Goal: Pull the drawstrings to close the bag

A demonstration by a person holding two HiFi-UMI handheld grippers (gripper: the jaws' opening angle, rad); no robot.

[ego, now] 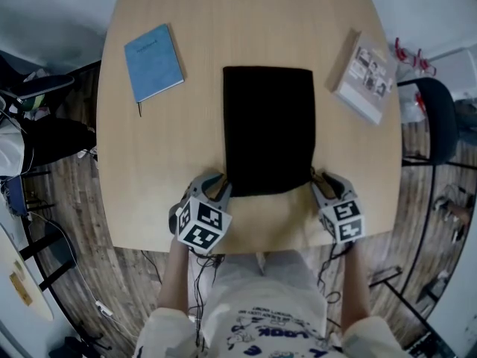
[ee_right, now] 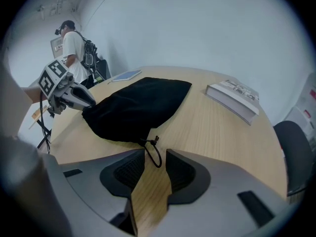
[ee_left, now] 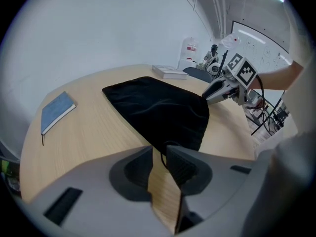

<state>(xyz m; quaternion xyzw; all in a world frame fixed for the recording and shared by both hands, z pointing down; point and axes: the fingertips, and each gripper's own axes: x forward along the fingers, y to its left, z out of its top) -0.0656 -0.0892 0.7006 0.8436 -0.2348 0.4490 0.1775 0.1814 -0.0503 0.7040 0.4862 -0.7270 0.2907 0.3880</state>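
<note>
Inspected: the left gripper [ego: 220, 188] and the right gripper [ego: 320, 182] have grey moulded shells with dark ribbed pads [ee_right: 129, 171]. Each carries a white cube [ego: 200, 226] printed with black square markers. Black cables [ego: 197, 278] trail from both. The operator wears a pale shirt [ego: 262, 333] with blue print.

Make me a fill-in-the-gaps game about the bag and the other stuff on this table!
1. The bag in the middle of the table is ___ in colour.
2. The notebook lying beside it is ___.
3. The right gripper has its jaws ___, with the drawstring loop lying between them.
Missing words: black; blue; open.
</note>
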